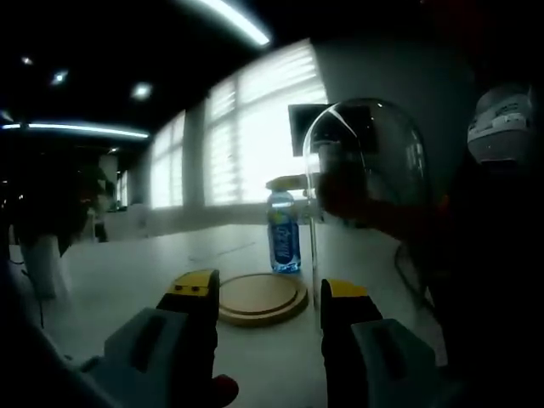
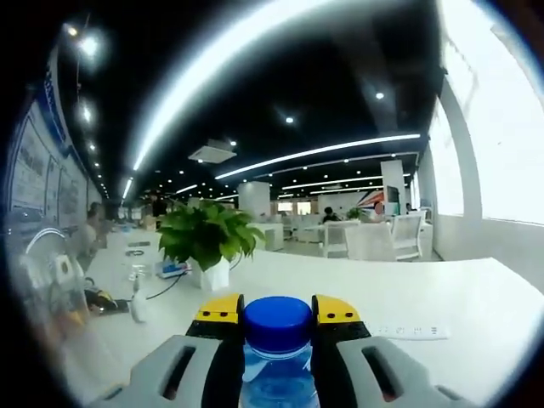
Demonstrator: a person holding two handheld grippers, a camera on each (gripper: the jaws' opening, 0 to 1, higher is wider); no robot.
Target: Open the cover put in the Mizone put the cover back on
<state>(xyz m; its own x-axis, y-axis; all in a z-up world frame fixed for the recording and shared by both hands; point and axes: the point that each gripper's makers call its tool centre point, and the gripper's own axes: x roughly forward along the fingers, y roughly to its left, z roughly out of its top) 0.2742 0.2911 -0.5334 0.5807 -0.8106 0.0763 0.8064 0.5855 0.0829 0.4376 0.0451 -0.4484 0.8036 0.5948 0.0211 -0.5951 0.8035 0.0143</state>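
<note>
in the left gripper view the left gripper [image 1: 263, 293] hangs low over a pale table [image 1: 127, 272], its two yellow-tipped jaws set well apart with nothing between them. just beyond the tips lies a round wooden base [image 1: 262, 296], flat on the table, its near edge showing between the jaws. a mizone bottle [image 1: 284, 229] with a blue label shows upright past the far edge of the base; whether it stands on the table or is held there cannot be told. to the right a clear glass dome cover [image 1: 365, 187] is off the base, its left wall seen as a thin upright line coming down near the base's right edge. what holds the cover is too dark to make out. the right side of that view is dark and crowded; the table to the left lies open toward bright blinds on the far windows.

in the right gripper view the right gripper [image 2: 276, 313] is closed around the mizone bottle [image 2: 277, 357], both yellow pads pressed against its neck just under the blue cap [image 2: 278, 323]. the table [image 2: 476, 297] lies wide and bare to the right. a potted plant [image 2: 206, 242] stands farther off to the left, with cables and small items near it, and a power strip [image 2: 408, 331] lies to the right.
</note>
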